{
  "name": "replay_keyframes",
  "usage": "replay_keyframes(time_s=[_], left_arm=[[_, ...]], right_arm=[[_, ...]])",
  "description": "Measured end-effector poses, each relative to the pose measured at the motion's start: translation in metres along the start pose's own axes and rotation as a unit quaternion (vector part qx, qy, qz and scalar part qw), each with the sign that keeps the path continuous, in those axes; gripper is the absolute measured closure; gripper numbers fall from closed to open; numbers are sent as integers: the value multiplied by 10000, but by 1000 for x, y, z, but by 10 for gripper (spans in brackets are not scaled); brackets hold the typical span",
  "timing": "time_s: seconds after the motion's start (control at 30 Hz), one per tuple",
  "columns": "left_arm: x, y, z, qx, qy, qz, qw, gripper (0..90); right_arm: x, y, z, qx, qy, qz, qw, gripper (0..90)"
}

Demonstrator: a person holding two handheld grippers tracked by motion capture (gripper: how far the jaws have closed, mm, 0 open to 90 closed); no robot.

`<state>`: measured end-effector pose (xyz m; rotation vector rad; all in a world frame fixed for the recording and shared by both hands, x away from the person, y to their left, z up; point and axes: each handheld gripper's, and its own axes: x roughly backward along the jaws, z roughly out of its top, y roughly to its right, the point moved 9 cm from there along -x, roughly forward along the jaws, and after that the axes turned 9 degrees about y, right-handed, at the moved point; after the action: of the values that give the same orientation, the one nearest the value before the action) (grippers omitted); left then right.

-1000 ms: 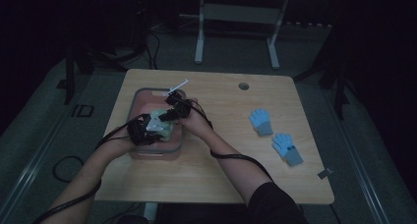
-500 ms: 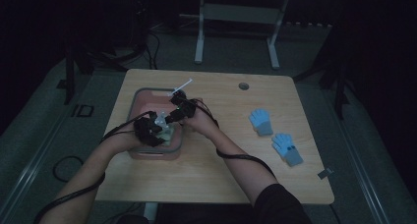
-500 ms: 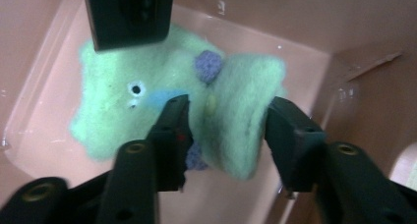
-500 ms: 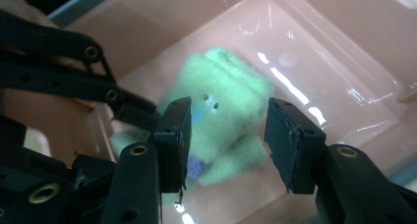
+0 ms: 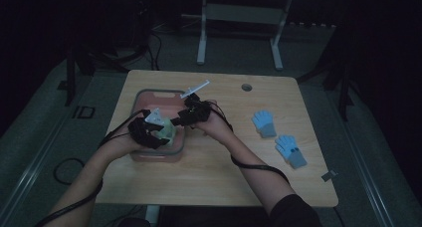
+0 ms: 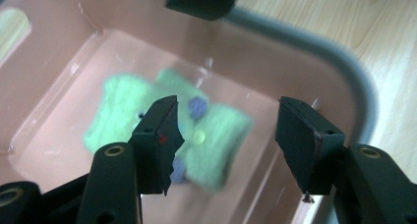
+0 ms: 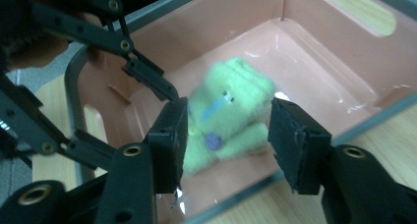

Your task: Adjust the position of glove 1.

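My left gripper [image 6: 226, 130] and right gripper [image 7: 223, 140] hang over the pink bin [image 5: 149, 155] on the desk [image 5: 224, 182]. The fingers of both have just been opening and stand spread, pinching nothing. The green glove [image 6: 162, 126] lies on the bin's floor, below both pairs. Two blue gloves [image 5: 278, 135] lie well right of the bin.

Light: dim, room dark | Worktop [image 5: 209, 182]: pale wood, rounded corners, round hole [image 5: 246, 87] near far edge | Floor [image 5: 50, 137]: grey | Beyond: white metal frame legs [image 5: 201, 43], black cables [image 5: 159, 38] on floor
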<state>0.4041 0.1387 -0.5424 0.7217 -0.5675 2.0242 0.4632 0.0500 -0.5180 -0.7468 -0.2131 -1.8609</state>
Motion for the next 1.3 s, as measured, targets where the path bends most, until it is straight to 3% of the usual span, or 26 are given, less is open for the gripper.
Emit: replay_keyframes(time_s=[0.13,0.4,0.53,0.6,0.83,1.03,1.17,1.3], left_arm=[[0,5,11,27,149,-50,9999,437],[-5,20,27,-42,200,-112,9997,425],[-9,29,36,8,238,-146,9996,340],[-12,32,41,6,248,-61,9997,257],[-25,46,56,74,396,-256,9989,87],[-34,54,72,92,649,-164,9977,81],[-40,60,82,297,875,-230,9955,81],[-50,70,85,104,897,-178,9958,81]], right_arm=[[10,1,-2,74,52,-9,10000,438],[43,15,-18,-76,219,-24,9997,299],[57,23,-28,-144,287,-115,9994,285],[63,26,-32,-116,333,-134,9993,252],[85,37,-49,-129,436,-181,9988,201],[102,47,-63,109,476,-518,9975,198],[113,53,-71,157,570,-650,9961,191],[123,60,-79,148,636,-737,9951,174]])
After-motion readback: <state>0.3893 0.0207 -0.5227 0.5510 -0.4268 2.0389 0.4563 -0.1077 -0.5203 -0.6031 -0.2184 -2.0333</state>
